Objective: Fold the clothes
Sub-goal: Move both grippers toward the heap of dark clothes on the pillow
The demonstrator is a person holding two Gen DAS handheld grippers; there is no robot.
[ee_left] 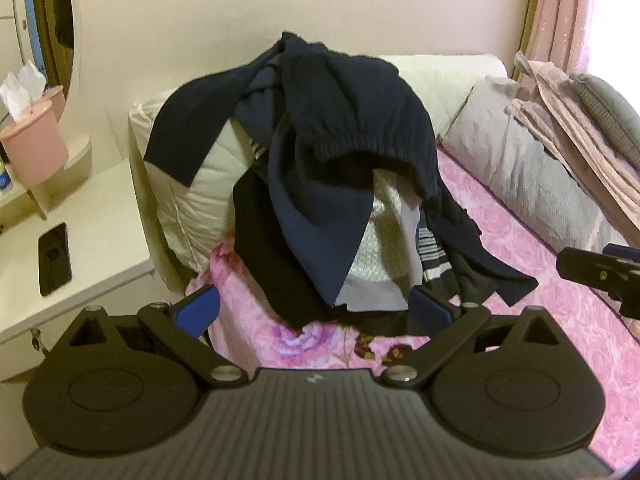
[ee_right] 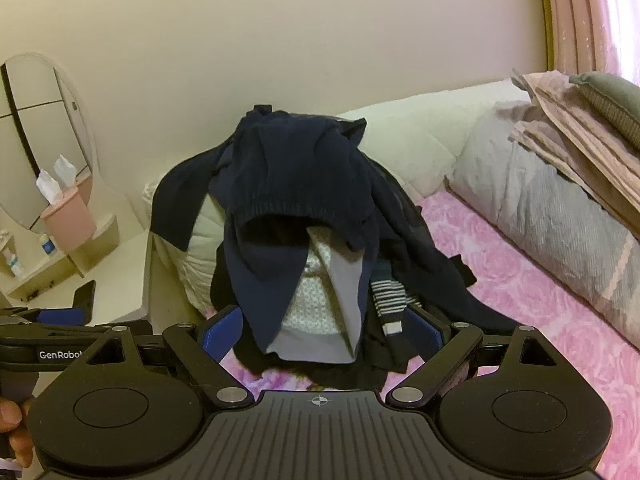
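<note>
Heap of dark clothes [ee_left: 320,184] standing tall against pillow [ee_left: 192,200], left gripper [ee_left: 316,312] and right gripper [ee_right: 324,328] fingers wide, empty

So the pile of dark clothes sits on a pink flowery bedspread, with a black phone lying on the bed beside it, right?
Not quite. The phone lies on the white bedside table, not the bed, as the left wrist view shows. The dark clothes pile does sit on the pink flowery bedspread.

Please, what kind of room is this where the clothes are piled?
Most likely a bedroom: the clothes pile sits on a bed with a pink floral bedcover and cream pillows, beside a white dressing table with an oval mirror.
</note>
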